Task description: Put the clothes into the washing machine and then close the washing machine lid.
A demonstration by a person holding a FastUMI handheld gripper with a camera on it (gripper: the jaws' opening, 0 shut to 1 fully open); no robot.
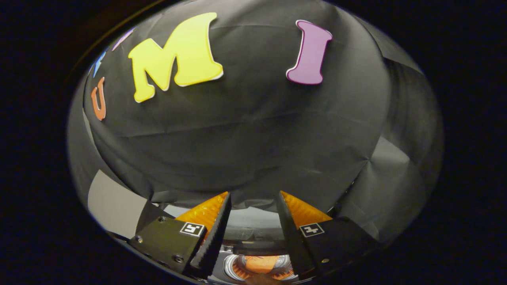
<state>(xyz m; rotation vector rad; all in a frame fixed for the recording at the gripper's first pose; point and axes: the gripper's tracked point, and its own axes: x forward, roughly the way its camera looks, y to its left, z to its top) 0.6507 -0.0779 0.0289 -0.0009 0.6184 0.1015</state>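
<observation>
The gripper (253, 198) points at the booth's black cloth wall (245, 130), its two fingers spread wide with nothing between their tips. Low down, in the gap between the fingers' bases, the washing machine (253, 221) shows from above — a pale rim curving across, with a dark band just under it. Below that band sits the machine's round opening (259, 267), ringed in shiny metal, and an orange piece of clothing (261, 263) lies inside the drum, near the middle of the opening. The garment is well below the fingertips and touches neither finger. A grey panel (115, 206) stands beside the machine, beyond the left finger, where the black cloth ends. Whether the machine's lid is up or down cannot be told from this angle — the opening itself is uncovered.
</observation>
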